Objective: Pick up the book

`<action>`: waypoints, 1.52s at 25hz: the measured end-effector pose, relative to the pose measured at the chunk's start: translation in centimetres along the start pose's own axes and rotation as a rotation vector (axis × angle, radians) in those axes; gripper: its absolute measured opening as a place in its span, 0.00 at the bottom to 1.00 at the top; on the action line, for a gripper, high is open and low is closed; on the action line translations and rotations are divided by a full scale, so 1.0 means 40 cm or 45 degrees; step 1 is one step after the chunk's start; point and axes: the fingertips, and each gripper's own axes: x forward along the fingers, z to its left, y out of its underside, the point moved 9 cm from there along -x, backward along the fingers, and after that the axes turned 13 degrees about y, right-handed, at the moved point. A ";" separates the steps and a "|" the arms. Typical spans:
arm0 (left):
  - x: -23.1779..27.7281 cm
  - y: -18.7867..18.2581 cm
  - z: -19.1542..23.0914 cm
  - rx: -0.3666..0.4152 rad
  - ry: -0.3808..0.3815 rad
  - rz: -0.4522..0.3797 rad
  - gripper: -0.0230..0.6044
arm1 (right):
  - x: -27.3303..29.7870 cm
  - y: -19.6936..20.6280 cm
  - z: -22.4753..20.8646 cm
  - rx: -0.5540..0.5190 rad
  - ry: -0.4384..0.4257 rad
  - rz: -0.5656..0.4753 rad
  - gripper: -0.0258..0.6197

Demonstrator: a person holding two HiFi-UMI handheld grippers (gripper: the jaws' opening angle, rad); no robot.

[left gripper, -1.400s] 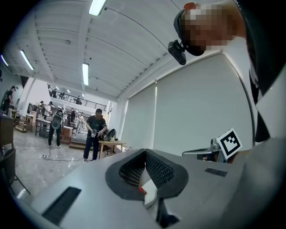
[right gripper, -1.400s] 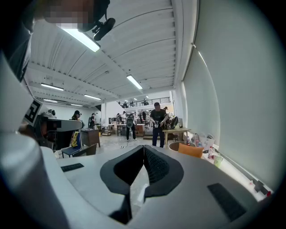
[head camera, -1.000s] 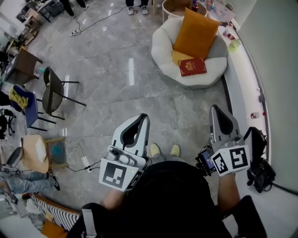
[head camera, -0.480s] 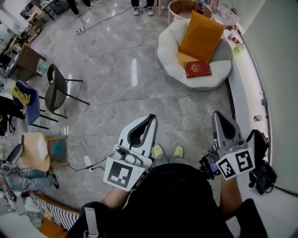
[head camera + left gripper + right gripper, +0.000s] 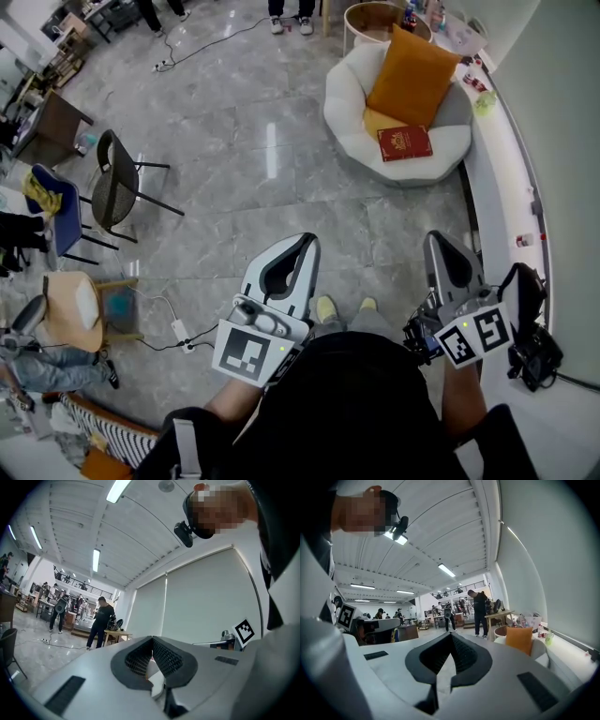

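Red hardcover book [image 5: 405,143] lies flat on the white armchair [image 5: 342,98] seat, by the orange cushion [image 5: 412,77], well apart from both grippers. Left gripper [image 5: 302,242] and right gripper [image 5: 439,240] are clenched and empty. Probably stiff, fairly heavy and slick, so pinch a free edge.

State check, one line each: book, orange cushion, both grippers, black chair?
book: closed, lying flat on the white armchair seat, not held.
orange cushion: propped upright against the armchair back.
left gripper: shut, empty.
right gripper: shut, empty.
black chair: standing upright on the floor.
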 end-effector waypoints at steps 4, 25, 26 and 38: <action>-0.014 0.005 0.017 0.004 -0.014 0.009 0.06 | 0.006 0.008 0.024 -0.019 -0.023 0.005 0.06; 0.036 0.007 0.046 -0.024 0.012 0.001 0.06 | 0.056 -0.006 -0.001 0.017 -0.024 0.009 0.06; 0.044 0.008 0.049 -0.024 0.010 0.000 0.06 | 0.063 -0.008 -0.009 0.019 -0.024 0.008 0.06; 0.215 0.006 0.111 -0.003 -0.012 0.022 0.06 | 0.182 -0.033 -0.150 0.039 -0.025 0.025 0.06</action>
